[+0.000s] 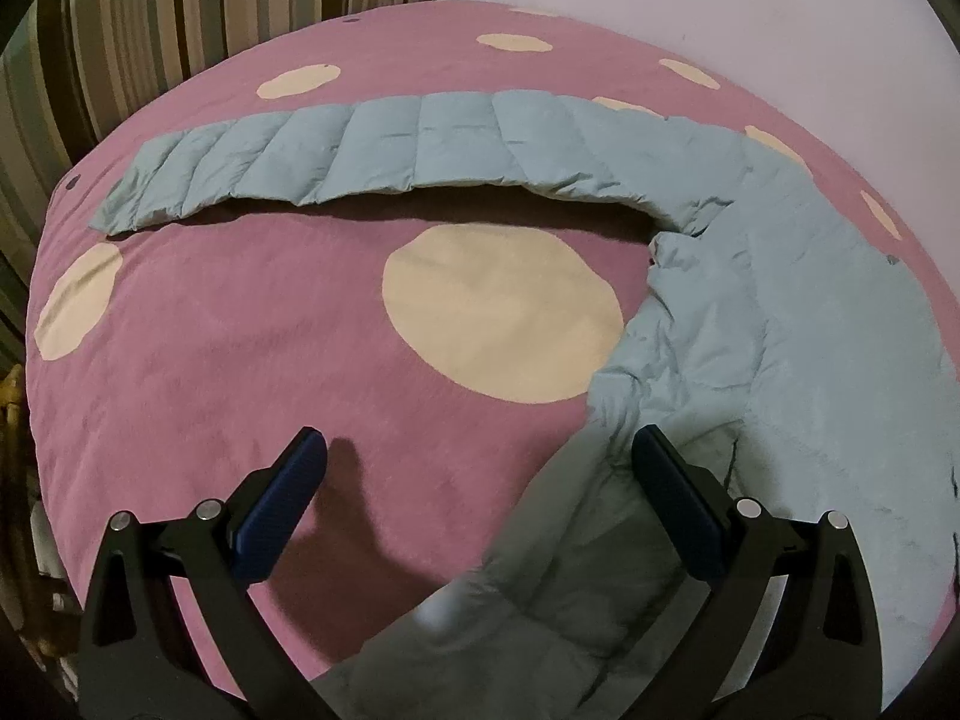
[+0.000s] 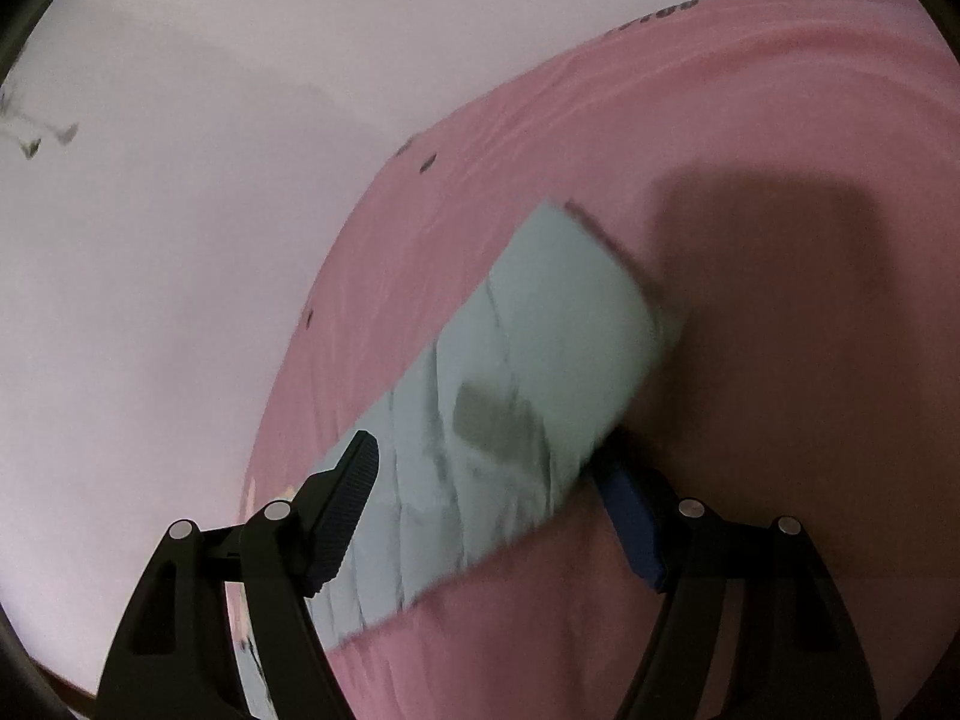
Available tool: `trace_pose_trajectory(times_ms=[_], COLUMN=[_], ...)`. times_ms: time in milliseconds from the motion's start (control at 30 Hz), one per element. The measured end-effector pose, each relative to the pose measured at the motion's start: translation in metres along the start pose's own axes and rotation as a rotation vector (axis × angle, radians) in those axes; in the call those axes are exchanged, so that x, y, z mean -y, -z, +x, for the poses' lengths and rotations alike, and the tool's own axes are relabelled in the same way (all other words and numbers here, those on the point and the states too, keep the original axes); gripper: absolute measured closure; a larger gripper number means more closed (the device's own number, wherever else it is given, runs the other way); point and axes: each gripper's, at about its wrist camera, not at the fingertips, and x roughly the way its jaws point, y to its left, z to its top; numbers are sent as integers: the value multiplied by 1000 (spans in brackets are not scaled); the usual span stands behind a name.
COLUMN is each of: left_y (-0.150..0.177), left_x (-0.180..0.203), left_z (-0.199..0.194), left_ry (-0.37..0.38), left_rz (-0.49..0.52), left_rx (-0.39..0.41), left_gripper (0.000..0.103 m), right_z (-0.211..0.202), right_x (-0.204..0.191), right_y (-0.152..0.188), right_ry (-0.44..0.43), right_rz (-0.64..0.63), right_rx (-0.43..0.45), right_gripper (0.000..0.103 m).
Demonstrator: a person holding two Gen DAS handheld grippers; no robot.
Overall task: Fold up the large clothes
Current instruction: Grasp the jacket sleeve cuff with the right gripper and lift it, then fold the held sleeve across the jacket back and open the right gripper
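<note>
Jacket (image 1: 798, 324): pale blue, quilted, lying at right on the bedcover.
Sleeve (image 1: 384, 150): stretched flat leftward across the far side.
Bedcover (image 1: 240, 360): pink with cream dots.
Left gripper (image 1: 480, 474): jaws wide apart over the jacket's near edge, gripping nothing.
Curtain (image 1: 180, 12): striped, behind.

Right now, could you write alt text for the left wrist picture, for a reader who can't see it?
A pale blue puffer jacket lies on a pink blanket with cream dots, one sleeve stretched straight across. The left gripper hovers with fingers apart at the jacket's near edge, holding nothing. A striped curtain hangs behind.
</note>
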Motion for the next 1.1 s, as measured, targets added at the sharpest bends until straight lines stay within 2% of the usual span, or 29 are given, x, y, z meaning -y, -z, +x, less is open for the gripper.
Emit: trace_pose_trajectory(times_ms=[100, 133, 167, 200, 233, 267, 367, 500, 633, 733, 833, 967, 1100], left_y=[1, 1, 1, 1, 0, 2, 1, 0, 2, 4, 6, 7, 8], left_x=[1, 1, 1, 2, 1, 1, 0, -5, -10, -8, -8, -8, -9], left_z=[3, 4, 5, 6, 7, 6, 4, 1, 9, 9, 10, 10, 10], left_ry=[-12, -14, -16, -17, -17, -17, -19, -28, -17, -22, -26, -23, -20], left_rz=[7, 7, 8, 9, 9, 9, 6, -4, -15, -5, 0, -1, 0], left_rx=[-1, -3, -5, -7, -8, -8, 1, 29, 4, 20, 23, 25, 31], left_gripper=[2, 2, 2, 2, 2, 2, 2, 2, 2, 2, 2, 2, 2], right_z=[6, 7, 7, 6, 8, 11, 11, 6, 9, 18, 28, 51, 68], right_x=[-4, -8, -11, -15, -18, -18, -27, -63, -127, -190, -234, -303, -355], right_y=[2, 1, 1, 3, 5, 5, 7, 14, 34, 70, 103, 168, 227], right_ry=[8, 25, 47, 64, 70, 64, 69, 38, -21, -81, -133, -215, -275], right_rz=[-5, -31, -52, -69, -78, -78, -99, -200, -335, -463, -531, -626, -716], right_rx=[24, 33, 40, 39, 34, 22, 15, 35, 25, -13, -60, -150, -221], right_gripper=[31, 36, 52, 59, 74, 83, 91, 92, 92, 92, 92, 92, 92])
